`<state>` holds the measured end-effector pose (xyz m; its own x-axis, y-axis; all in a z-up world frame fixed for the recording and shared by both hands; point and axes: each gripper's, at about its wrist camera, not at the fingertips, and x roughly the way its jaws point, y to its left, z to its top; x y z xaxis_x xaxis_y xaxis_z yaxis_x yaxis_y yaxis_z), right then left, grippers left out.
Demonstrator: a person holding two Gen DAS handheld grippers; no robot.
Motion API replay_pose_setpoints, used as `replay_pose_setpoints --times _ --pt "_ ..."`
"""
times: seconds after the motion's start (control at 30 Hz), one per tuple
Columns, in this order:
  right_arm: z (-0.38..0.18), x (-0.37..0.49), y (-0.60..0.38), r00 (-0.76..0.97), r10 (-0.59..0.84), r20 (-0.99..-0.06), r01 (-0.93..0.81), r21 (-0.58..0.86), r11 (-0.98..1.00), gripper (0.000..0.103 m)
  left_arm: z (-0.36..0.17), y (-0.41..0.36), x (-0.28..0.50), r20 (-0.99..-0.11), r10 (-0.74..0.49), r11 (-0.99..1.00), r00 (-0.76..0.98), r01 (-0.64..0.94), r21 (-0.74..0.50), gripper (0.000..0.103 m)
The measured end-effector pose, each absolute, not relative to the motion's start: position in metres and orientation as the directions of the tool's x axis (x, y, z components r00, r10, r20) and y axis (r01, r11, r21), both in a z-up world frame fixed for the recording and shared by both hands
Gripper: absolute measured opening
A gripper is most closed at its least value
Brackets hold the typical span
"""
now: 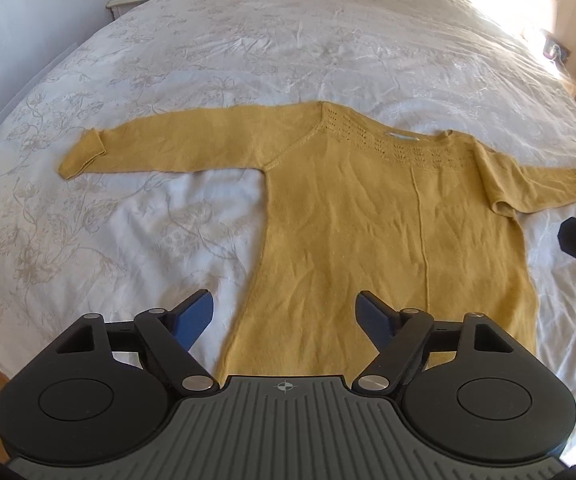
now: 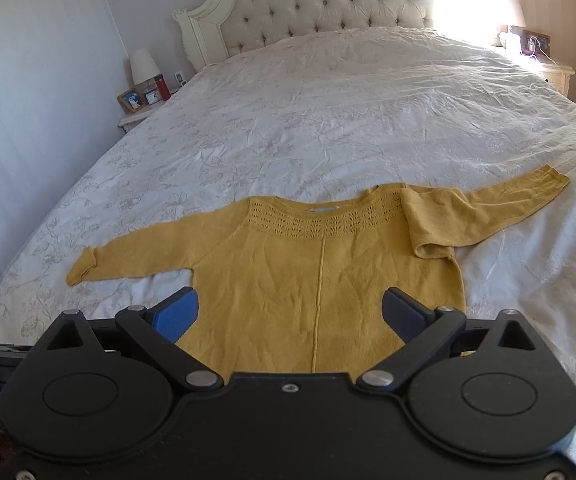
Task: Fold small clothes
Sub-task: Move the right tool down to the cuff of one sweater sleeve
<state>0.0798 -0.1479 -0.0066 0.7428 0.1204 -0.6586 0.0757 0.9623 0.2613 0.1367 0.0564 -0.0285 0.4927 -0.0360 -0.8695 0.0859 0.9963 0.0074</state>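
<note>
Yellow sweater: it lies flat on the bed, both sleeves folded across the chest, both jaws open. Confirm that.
Not quite. The yellow sweater lies flat on the bed and both jaws are open, but the right wrist view shows both sleeves spread outward, not folded across the chest.

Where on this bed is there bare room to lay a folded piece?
Bare bedspread runs from the yellow sweater collar up to the headboard, and beside each sleeve. The near edge is crowded by the sweater body and both open grippers: left, right.
</note>
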Motion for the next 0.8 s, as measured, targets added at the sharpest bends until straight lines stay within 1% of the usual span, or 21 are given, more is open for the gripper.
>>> replay_pose_setpoints --times 0.13,0.3,0.4,0.57,0.63,0.67,0.7,0.77,0.8 --pt "-0.01 0.102 -0.155 0.727 0.096 -0.679 0.161 0.305 0.939 0.099 -0.037 0.057 0.167 -0.877 -0.074 0.99 0.476 0.144 -0.006 0.071" --pt "-0.018 0.118 -0.176 0.701 0.046 -0.711 0.279 0.334 0.9 0.099 -0.049 0.052 0.201 -0.881 -0.136 0.971 0.454 0.237 -0.028 0.07" --pt "-0.022 0.124 -0.188 0.682 -0.013 -0.732 0.323 0.285 0.902 0.099 -0.049 0.047 0.218 -0.876 -0.144 0.967 0.46 0.255 -0.025 0.07" --pt "-0.029 0.138 -0.221 0.64 -0.106 -0.761 0.35 0.165 0.922 0.098 -0.048 0.042 0.235 -0.874 -0.141 0.972 0.466 0.233 -0.032 0.07" --pt "-0.032 0.146 -0.241 0.63 -0.126 -0.766 0.354 0.139 0.925 0.093 -0.05 0.04 0.24 -0.88 -0.135 0.976 0.455 0.214 -0.04 0.07" --pt "-0.034 0.15 -0.253 0.624 -0.133 -0.77 0.356 0.13 0.925 0.087 -0.05 0.04 0.241 -0.883 -0.129 0.979 0.451 0.201 -0.04 0.07" --pt "-0.036 0.155 -0.267 0.617 -0.14 -0.774 0.359 0.118 0.926 0.084 -0.051 0.038 0.241 -0.885 -0.12 0.981 0.45 0.188 -0.038 0.07" --pt "-0.041 0.166 -0.293 0.613 -0.149 -0.776 0.36 0.106 0.927 0.084 -0.051 0.034 0.241 -0.888 -0.094 0.988 0.451 0.155 -0.026 0.07" --pt "-0.044 0.172 -0.307 0.609 -0.155 -0.778 0.36 0.096 0.928 0.08 -0.052 0.032 0.24 -0.889 -0.08 0.99 0.451 0.137 -0.019 0.07"
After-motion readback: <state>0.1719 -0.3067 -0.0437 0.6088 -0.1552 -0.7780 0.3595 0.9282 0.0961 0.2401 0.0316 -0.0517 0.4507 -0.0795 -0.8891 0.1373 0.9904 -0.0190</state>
